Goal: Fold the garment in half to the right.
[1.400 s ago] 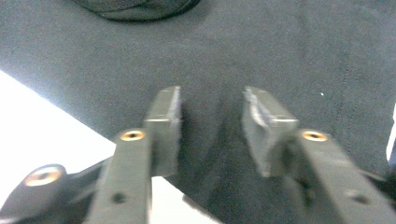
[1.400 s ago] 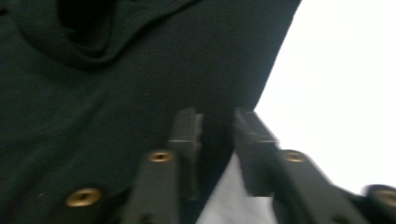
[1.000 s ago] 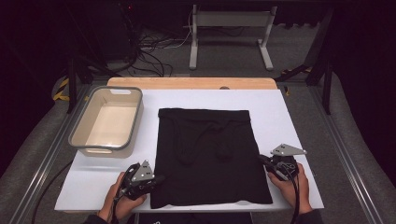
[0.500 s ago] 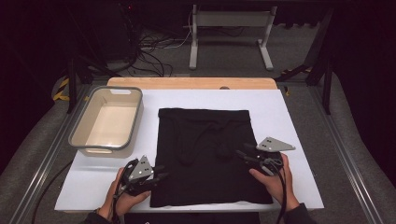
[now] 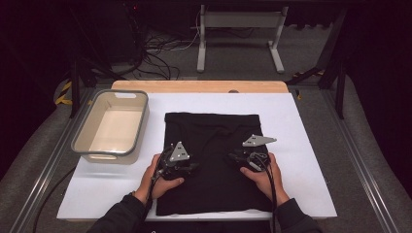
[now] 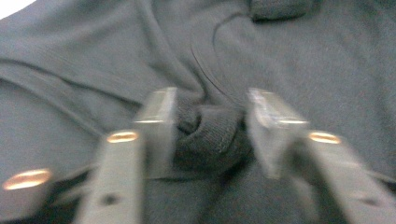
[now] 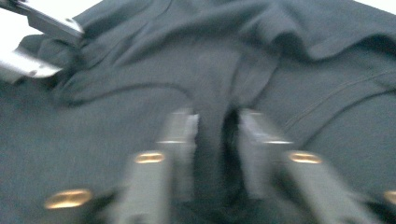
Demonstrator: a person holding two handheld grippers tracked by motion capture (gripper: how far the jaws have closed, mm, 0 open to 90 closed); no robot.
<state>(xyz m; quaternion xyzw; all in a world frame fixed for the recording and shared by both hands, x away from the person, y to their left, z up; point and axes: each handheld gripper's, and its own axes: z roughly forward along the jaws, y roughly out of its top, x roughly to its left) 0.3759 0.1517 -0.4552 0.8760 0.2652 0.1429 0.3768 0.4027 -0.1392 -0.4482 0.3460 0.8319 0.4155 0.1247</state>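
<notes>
Folding looks barely begun: the black garment (image 5: pixel 214 160) lies spread flat on the white surface (image 5: pixel 311 145), just beside the empty grey tub (image 5: pixel 112 125), and no edge is turned over yet. Both tools sit over its middle. The left gripper (image 6: pixel 208 128) has its jaws spread around a bunched ridge of knit cloth; the right gripper (image 7: pixel 215 140) straddles a raised fold, jaws parted, not yet pinching.

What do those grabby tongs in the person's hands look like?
Both tongs, left and right, are black with a grey three-cornered plate on top and a black cable trailing back. Up close their jaws look grey with small shiny dots. The sleeves are dark.
</notes>
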